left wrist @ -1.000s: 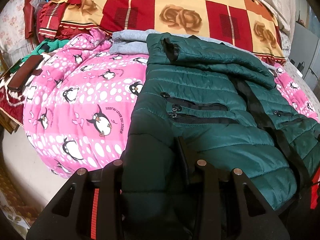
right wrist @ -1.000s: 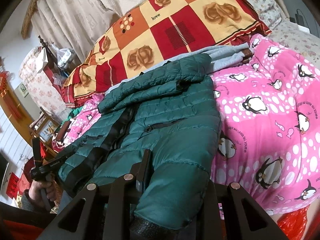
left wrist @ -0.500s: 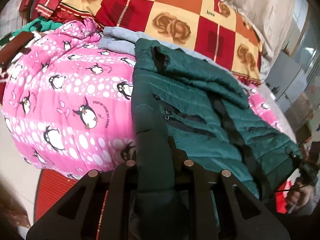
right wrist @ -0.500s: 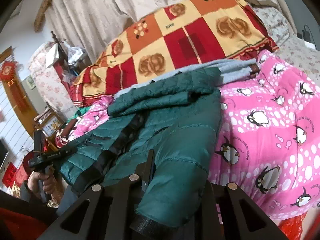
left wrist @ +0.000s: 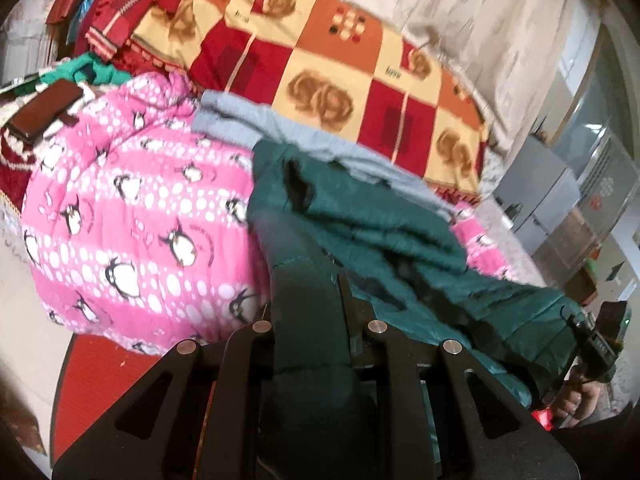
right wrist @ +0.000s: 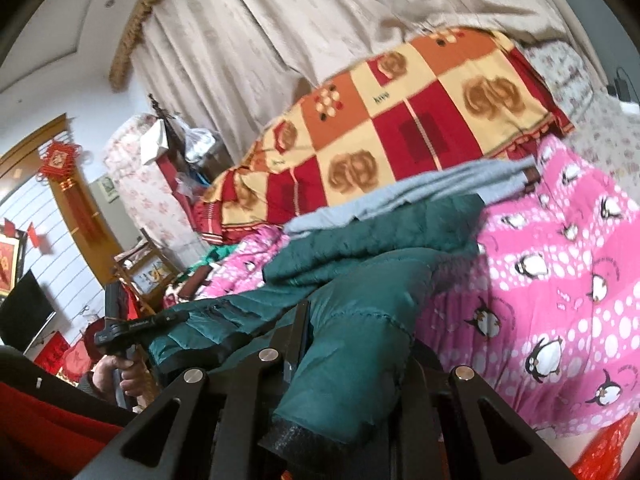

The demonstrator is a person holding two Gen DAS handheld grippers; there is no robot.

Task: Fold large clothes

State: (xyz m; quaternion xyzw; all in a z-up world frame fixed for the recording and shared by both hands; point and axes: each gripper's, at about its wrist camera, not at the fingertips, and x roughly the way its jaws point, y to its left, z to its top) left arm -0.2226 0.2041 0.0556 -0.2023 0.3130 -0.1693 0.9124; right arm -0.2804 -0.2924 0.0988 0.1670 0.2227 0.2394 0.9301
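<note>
A dark green quilted puffer jacket lies across a pink penguin-print quilt on the bed. My left gripper is shut on one sleeve of the jacket, which runs down between its fingers. My right gripper is shut on the other sleeve, whose black cuff hangs below the jaws. The jacket is lifted and stretched between the two grippers. The right gripper also shows at the right edge of the left wrist view, and the left gripper at the left of the right wrist view.
A grey garment lies behind the jacket. A red, orange and cream checked blanket is piled at the back. Beige curtains hang behind. A brown case lies at the left. A red mat covers the floor.
Both grippers have lifted and pulled back with the sleeves. The jacket's lower part has risen off the quilt and bunched, and both views have tilted upward toward the curtains.
</note>
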